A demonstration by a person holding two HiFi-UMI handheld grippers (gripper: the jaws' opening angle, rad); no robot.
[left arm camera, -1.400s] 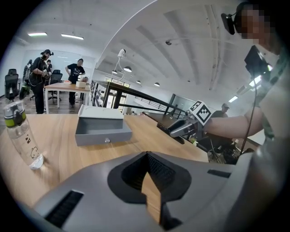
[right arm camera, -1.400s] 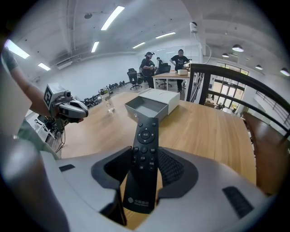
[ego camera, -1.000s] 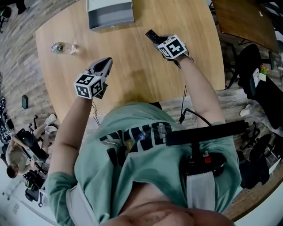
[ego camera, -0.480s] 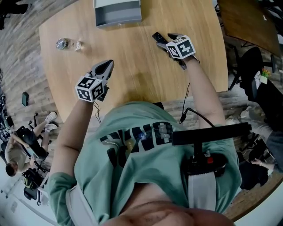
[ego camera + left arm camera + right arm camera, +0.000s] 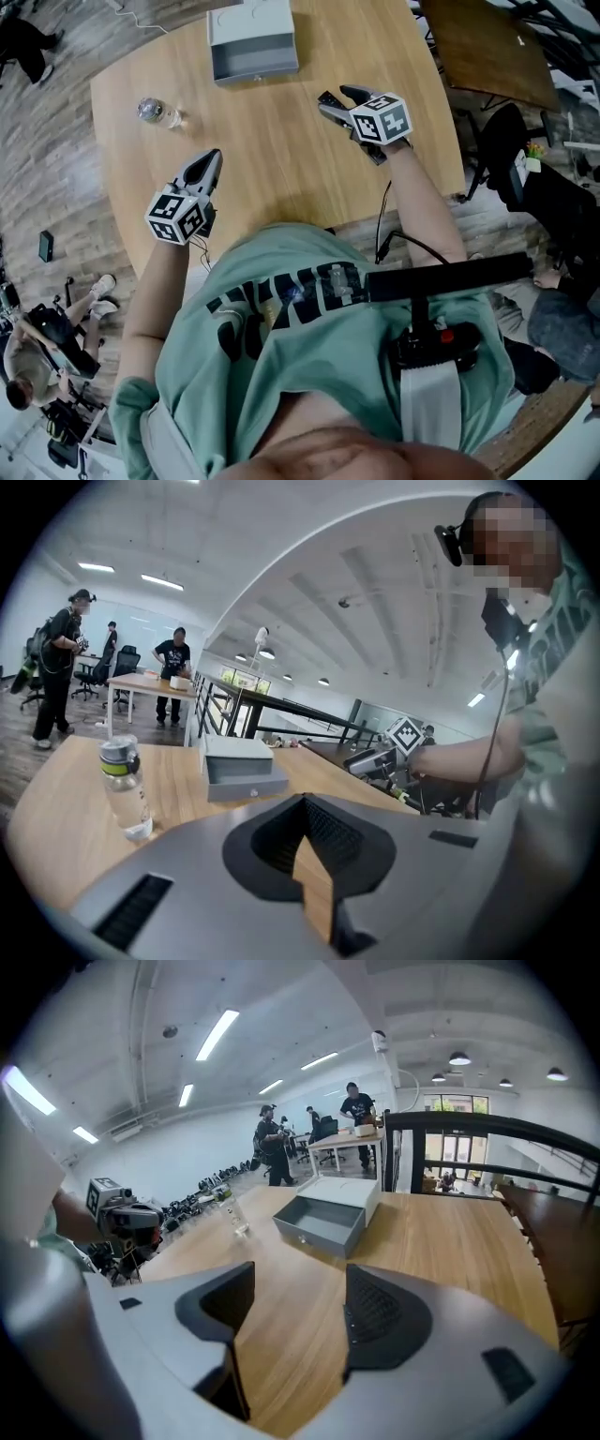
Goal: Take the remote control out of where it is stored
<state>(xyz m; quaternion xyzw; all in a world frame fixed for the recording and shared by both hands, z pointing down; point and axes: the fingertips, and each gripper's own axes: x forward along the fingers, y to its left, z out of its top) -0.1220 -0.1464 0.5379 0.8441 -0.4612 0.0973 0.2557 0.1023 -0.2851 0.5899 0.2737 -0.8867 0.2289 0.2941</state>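
Note:
The grey storage box (image 5: 253,42) stands at the table's far edge with its drawer (image 5: 323,1222) pulled out and nothing in it. My right gripper (image 5: 339,98) hovers above the table, right of centre. Its jaws have just been opening and now stand wide apart (image 5: 298,1283), with only bare tabletop between them. A slim black end that looks like the remote control (image 5: 324,97) shows on the table beside its fingers. My left gripper (image 5: 212,157) hangs over the table's near left, its jaws together (image 5: 305,803) and holding nothing.
A clear water bottle (image 5: 155,112) with a green label (image 5: 124,785) stands at the table's left, between my left gripper and the box. The round wooden table (image 5: 272,178) drops off to the floor on all sides. Chairs and people are beyond it.
My right gripper has lifted off the table and opened, and the remote no longer sticks out of its jaws. My left gripper has also risen and drawn back a little.

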